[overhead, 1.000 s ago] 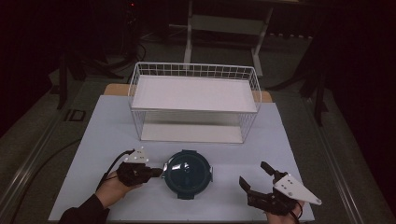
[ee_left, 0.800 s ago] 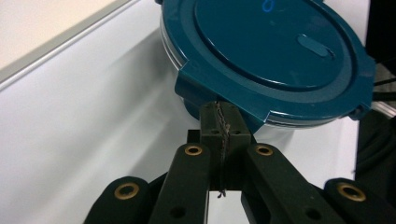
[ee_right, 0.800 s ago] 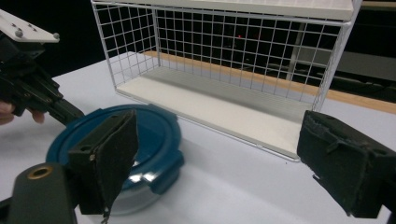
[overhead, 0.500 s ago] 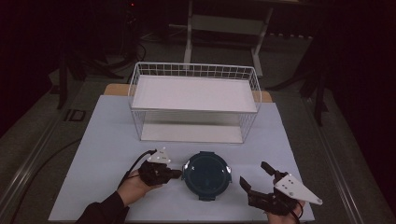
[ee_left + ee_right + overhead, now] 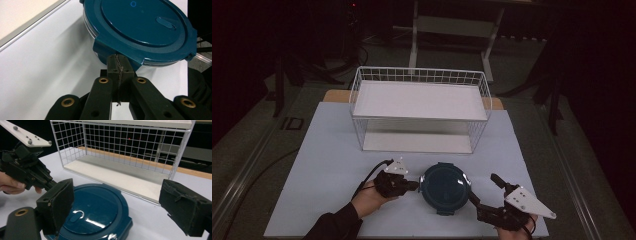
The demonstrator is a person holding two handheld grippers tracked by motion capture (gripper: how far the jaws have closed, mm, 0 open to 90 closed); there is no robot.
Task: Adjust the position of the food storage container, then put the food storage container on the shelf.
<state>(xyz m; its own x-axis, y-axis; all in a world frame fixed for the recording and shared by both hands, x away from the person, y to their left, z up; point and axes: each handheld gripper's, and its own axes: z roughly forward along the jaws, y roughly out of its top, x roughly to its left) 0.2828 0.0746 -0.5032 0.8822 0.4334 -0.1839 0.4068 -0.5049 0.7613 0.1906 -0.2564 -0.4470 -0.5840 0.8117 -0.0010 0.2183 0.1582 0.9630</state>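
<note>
A round food container (image 5: 445, 188) with a dark teal snap-on lid (image 5: 147, 22) sits on the white tabletop (image 5: 322, 165), near its front edge and in front of the white wire basket rack (image 5: 419, 110), well apart from it. The lid is on and hides whatever is inside; in the left gripper view a band of clear wall shows under the lid's rim, but nothing can be made out through it. The rack has two white shelves, an upper one inside a wire rim and a lower one close to the tabletop, and both are bare.

The left hand-held gripper (image 5: 412, 185) lies level with its jaws clenched together, the tips against the container's left side. In the left gripper view the closed tips (image 5: 118, 65) meet the lid's locking tab (image 5: 112, 47); whether any of the tab is pinched between them cannot be told. The right hand-held gripper (image 5: 484, 192) rests at the container's right with its jaws released and spread wide, one padded jaw next to the lid's edge and the other farther out. In the right gripper view the near pad covers part of the lid, and the frame's bottom edge cuts off the container's front.

The container is round, so it has no long axis; it stands upright, lid facing up. The lid's small raised oval vent tab (image 5: 76, 216) lies off-centre.
</note>
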